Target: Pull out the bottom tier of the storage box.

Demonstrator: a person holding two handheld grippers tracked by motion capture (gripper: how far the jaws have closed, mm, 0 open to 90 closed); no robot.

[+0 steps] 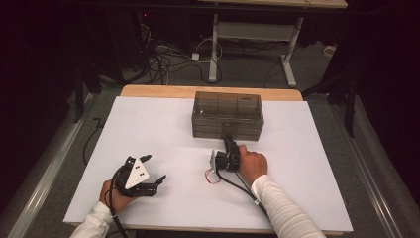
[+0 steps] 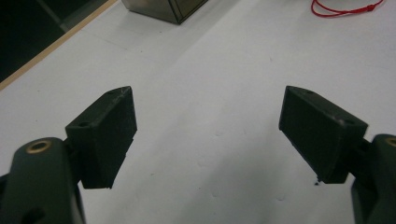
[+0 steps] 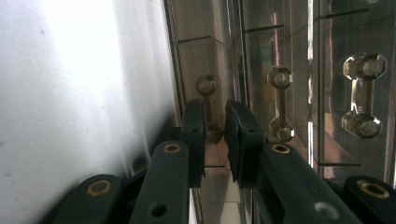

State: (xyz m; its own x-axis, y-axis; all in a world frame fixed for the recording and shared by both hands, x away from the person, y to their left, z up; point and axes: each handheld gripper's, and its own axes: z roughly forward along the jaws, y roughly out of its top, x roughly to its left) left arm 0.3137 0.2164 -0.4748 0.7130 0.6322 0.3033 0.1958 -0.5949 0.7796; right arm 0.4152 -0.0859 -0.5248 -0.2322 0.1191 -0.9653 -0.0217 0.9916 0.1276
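Right tool (image 1: 229, 141) turned sideways at front of clear drawer box (image 1: 227, 114), mid-counter toward far edge; jaws pinching lowest drawer handle (image 3: 208, 108). Left tool (image 1: 154, 169) spread wide, empty, resting near front-left of white counter (image 1: 148, 129). Red cord (image 1: 212, 177) lies beside right tool

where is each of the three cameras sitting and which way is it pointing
High view: above the person's side, looking forward and down on the white table; both forearms, the left tongs and right tongs show.
Left gripper view: rides the left tongs, low over the table, jaws spread wide.
Right gripper view: rides the right tongs, turned sideways, jaws closed on a drawer handle.
Shared: the clear drawer box and red string appear in the high and left gripper views.
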